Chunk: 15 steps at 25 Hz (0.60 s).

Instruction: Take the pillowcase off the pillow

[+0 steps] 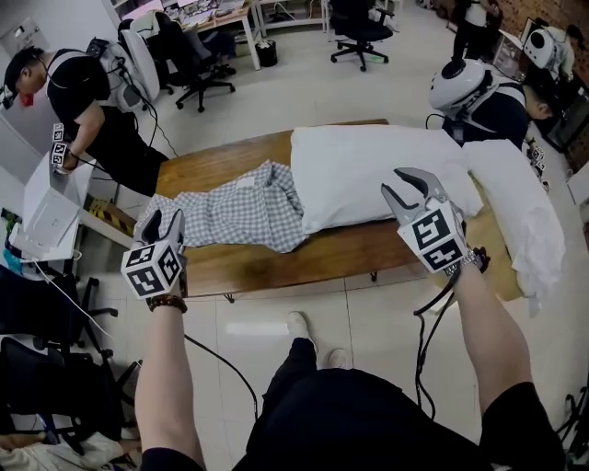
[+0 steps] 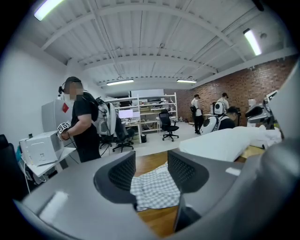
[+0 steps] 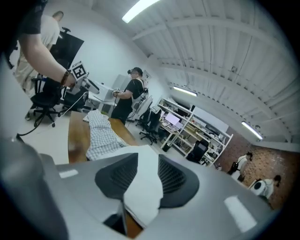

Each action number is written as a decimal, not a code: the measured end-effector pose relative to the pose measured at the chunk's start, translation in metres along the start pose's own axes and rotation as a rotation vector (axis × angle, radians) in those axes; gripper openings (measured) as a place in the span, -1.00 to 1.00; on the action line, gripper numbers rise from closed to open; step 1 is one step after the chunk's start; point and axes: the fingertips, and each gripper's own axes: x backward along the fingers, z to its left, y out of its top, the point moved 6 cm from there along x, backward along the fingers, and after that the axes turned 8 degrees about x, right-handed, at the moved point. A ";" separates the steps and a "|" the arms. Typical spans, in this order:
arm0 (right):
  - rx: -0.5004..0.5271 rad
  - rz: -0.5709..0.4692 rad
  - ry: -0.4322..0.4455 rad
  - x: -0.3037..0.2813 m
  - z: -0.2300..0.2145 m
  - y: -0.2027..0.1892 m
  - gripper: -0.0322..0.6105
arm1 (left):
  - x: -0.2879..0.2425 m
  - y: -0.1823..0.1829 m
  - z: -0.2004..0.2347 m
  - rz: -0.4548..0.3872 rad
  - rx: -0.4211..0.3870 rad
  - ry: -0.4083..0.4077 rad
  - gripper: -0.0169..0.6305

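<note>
A bare white pillow (image 1: 368,175) lies on the right half of the wooden table (image 1: 276,262). The grey checked pillowcase (image 1: 230,216) lies crumpled to its left, off the pillow and touching its left end. My left gripper (image 1: 163,221) hovers at the table's near left corner, just before the pillowcase (image 2: 154,187), jaws apart with nothing between them (image 2: 151,168). My right gripper (image 1: 398,181) hangs over the pillow's near right part. Its jaws (image 3: 147,171) stand a little apart, and the pillow (image 3: 140,187) shows beyond the gap with no pad pressing on it.
A second white pillow or cloth (image 1: 525,212) hangs off the table's right end. A person in a white helmet (image 1: 465,87) stands behind that end. Another person (image 1: 83,101) stands at the far left by a white box (image 1: 46,216). Office chairs (image 1: 359,28) stand behind.
</note>
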 end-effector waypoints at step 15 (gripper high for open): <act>-0.062 -0.148 0.001 0.053 0.076 0.073 -0.68 | 0.065 0.021 -0.211 -0.143 -0.117 -0.333 -0.54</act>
